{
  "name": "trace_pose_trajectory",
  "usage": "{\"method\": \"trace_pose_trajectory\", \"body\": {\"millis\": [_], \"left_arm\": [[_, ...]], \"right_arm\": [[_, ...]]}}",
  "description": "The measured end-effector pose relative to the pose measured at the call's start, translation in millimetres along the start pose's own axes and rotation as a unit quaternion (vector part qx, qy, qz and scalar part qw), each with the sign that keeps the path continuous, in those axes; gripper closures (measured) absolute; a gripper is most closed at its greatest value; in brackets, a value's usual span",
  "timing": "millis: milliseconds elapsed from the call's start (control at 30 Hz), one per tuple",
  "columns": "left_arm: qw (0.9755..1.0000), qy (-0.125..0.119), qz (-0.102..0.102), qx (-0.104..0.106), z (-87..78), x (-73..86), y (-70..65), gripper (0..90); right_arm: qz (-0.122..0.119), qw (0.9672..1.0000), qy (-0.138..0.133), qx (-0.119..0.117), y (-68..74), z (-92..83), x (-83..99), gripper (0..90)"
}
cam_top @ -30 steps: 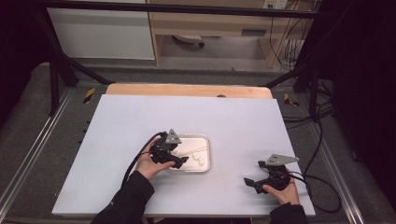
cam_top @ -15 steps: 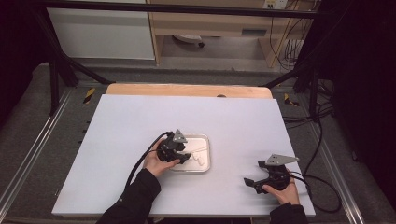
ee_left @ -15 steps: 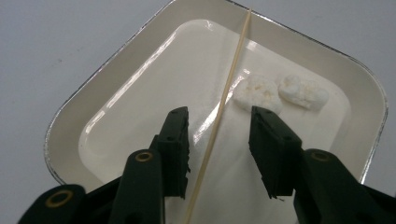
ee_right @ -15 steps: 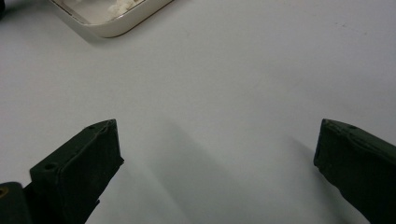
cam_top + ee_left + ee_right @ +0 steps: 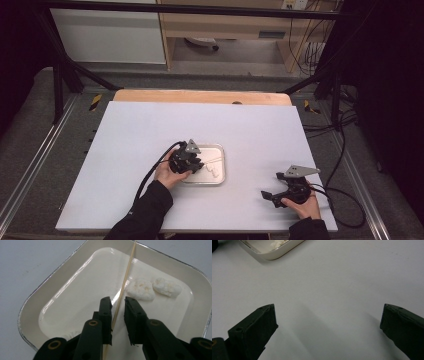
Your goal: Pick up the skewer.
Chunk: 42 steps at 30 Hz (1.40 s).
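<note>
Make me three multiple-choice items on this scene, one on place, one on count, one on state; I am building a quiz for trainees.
1. Where does the wooden skewer lie?
A. across the tray
B. on the floor
C. on a shelf

2. How many white lumps are in the tray?
A. two
B. five
C. none

3. How does the right hand-held gripper stand?
A. clamped on a cup
B. jaws wide apart over bare table
C. holding the tray

Key: 1 A, the skewer crosses the tray; 2 A, two lumps lie side by side; 3 B, nothing lies between its jaws.

I'm working in a lab: black frame rails (image 5: pixel 60 85) around the white tabletop (image 5: pixel 150 130), loose cables (image 5: pixel 345 145) beside its right edge.
</note>
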<state>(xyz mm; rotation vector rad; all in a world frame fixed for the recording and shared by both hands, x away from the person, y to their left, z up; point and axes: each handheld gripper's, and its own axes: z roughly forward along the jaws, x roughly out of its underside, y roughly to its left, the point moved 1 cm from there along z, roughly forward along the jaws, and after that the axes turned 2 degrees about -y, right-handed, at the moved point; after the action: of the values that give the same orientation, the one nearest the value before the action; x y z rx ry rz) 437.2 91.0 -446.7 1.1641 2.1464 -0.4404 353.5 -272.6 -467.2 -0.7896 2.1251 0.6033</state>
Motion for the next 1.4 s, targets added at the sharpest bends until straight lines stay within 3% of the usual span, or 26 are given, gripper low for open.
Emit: {"method": "trace_pose_trajectory", "body": {"millis": [433,1000,1300,1400], "left_arm": [[0.9999,0.0,0.012,0.0,-1.9,2.3,-0.2,88.1],[0.9995,-0.032,-0.003,0.008,-25.0,6.9,-1.4,88.8],[0.9993,-0.034,-0.009,0.011,-38.5,15.3,-4.6,88.8],[0.9995,-0.028,-0.007,0.01,-40.7,16.6,-7.1,88.8]], "right_arm": [[0.0,1.0,0.0,-0.001,0.1,0.1,0.0,1.3],[-0.001,1.0,0.004,0.002,1.5,0.6,-0.3,1.2],[-0.023,0.9997,0.003,0.005,7.6,3.0,-6.1,0.9],[-0.035,0.9991,0.009,0.02,11.1,5.8,-9.9,0.8]]}}
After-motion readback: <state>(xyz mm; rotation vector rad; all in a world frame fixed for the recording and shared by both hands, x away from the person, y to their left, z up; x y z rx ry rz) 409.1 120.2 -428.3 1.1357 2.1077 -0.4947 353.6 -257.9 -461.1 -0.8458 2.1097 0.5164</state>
